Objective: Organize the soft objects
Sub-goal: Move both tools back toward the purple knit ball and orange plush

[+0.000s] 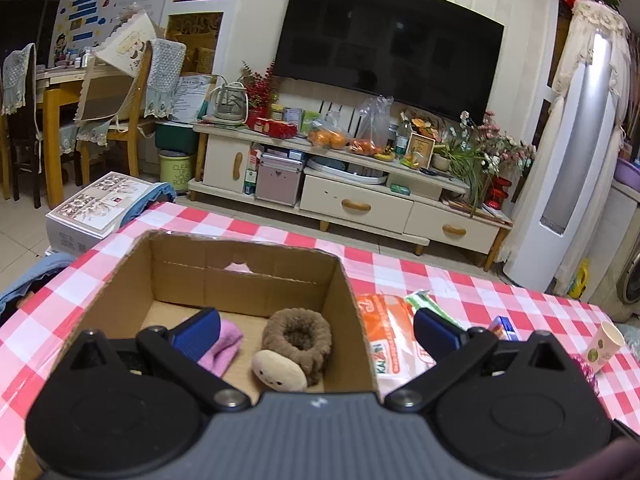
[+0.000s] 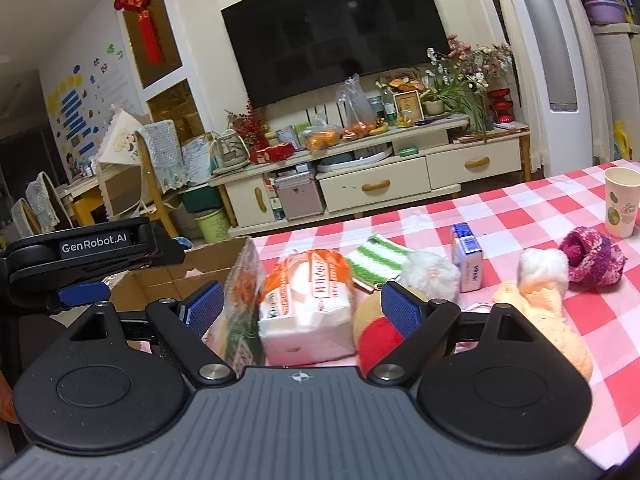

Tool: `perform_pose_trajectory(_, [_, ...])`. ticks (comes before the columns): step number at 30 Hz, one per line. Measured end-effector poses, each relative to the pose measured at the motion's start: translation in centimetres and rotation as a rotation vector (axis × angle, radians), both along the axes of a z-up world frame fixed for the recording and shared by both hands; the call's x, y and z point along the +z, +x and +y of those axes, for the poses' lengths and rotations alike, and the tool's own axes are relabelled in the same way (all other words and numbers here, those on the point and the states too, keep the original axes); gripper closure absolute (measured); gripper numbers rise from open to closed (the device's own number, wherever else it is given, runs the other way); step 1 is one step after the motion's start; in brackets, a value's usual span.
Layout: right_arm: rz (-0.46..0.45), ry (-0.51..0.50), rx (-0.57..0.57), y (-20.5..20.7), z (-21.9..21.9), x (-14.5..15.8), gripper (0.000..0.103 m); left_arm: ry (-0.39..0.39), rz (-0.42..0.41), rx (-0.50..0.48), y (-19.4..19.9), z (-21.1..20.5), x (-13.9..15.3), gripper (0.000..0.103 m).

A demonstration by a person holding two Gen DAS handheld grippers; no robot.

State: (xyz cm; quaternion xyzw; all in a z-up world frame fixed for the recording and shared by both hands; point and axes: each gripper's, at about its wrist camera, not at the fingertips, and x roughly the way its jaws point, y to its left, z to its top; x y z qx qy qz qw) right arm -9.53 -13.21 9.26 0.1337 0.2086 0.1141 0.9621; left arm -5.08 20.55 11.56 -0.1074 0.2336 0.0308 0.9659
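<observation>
A cardboard box (image 1: 248, 276) stands on the checked table; it also shows in the right wrist view (image 2: 208, 264). Inside lie a pink cloth (image 1: 226, 346) and a brown plush ring with a cream face (image 1: 298, 344). My left gripper (image 1: 316, 334) is open and empty above the box. My right gripper (image 2: 302, 306) is open and empty, just above a tissue pack (image 2: 308, 304). Near it lie a red and tan plush (image 2: 376, 328), a green striped cloth (image 2: 376, 260), a white fluffy ball (image 2: 430, 274), a peach knit with white pompom (image 2: 544, 292) and a magenta knit hat (image 2: 594, 256).
A plastic snack bag (image 2: 240, 304) leans between box and tissue pack. A small blue carton (image 2: 466, 256) and a paper cup (image 2: 620, 202) stand on the red checked tablecloth (image 2: 520, 216). A TV cabinet and chairs stand beyond the table.
</observation>
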Motion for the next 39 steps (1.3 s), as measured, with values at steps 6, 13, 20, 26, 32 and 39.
perform_pose_trajectory(6, [0.006, 0.011, -0.021, -0.1, 0.1, -0.2, 0.000, 0.015, 0.009, -0.022, 0.4, -1.6, -0.1, 0.001])
perform_pose_trajectory(13, [0.009, 0.018, -0.044, -0.3, 0.3, -0.5, 0.000, 0.037, 0.017, -0.051, 0.6, -3.2, -0.5, 0.001])
perform_pose_trajectory(20, [0.012, 0.021, -0.072, -0.5, 0.6, -0.6, 0.000, 0.060, 0.024, -0.079, 0.8, -4.7, -0.7, 0.001])
perform_pose_trajectory(26, [0.014, 0.028, -0.099, -0.7, 0.7, -0.7, 0.000, 0.079, 0.029, -0.094, 1.0, -6.0, -0.9, 0.001])
perform_pose_trajectory(32, [0.013, 0.027, -0.124, -0.9, 1.1, -0.8, 0.000, 0.107, 0.034, -0.124, 1.1, -7.6, -1.2, 0.001])
perform_pose_trajectory(39, [0.009, 0.029, -0.156, -1.1, 1.3, -0.8, 0.000, 0.124, 0.030, -0.149, 1.1, -9.3, -1.2, 0.001])
